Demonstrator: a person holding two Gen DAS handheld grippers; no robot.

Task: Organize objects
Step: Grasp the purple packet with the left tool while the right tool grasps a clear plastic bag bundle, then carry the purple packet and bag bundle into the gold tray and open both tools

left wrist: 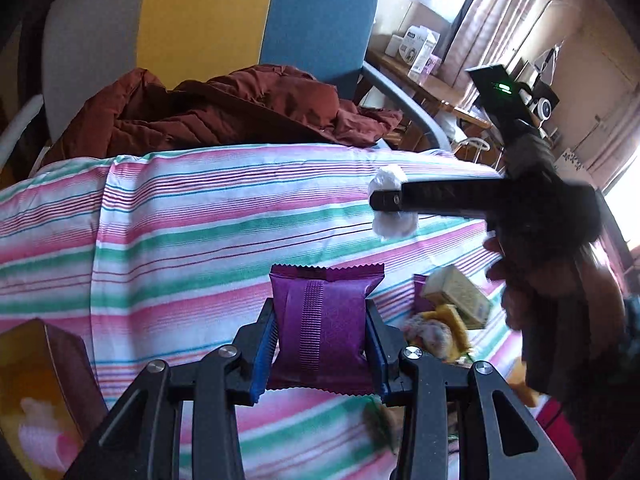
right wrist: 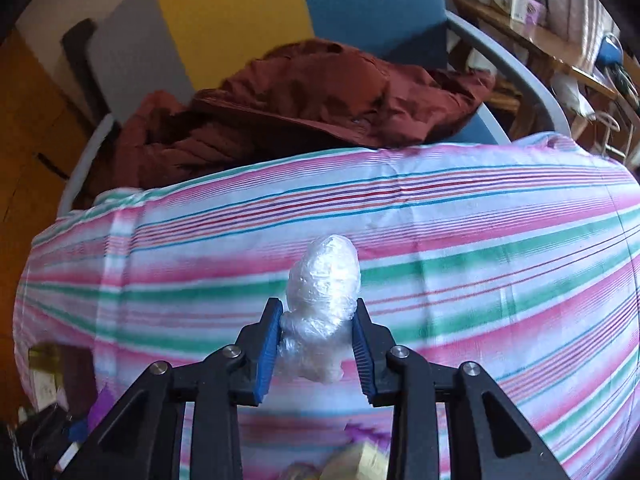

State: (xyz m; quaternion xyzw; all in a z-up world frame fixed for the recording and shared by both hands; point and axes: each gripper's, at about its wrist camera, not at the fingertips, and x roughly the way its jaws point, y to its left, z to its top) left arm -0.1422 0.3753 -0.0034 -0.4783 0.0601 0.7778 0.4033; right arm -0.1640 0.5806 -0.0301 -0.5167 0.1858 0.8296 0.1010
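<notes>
My left gripper is shut on a purple snack packet, held upright above the striped cloth. My right gripper is shut on a crumpled ball of clear plastic wrap, its blue pads pressing both sides. In the left wrist view the right gripper reaches in from the right with the white plastic ball at its tip, a hand behind it. Below it lie a pale yellow box, a yellow item and a patterned wrapper in a loose pile.
A pink, green and white striped cloth covers the surface. A rust-red jacket lies behind it on a blue and yellow chair. An orange box stands at the lower left. A wooden shelf with cartons is at the back right.
</notes>
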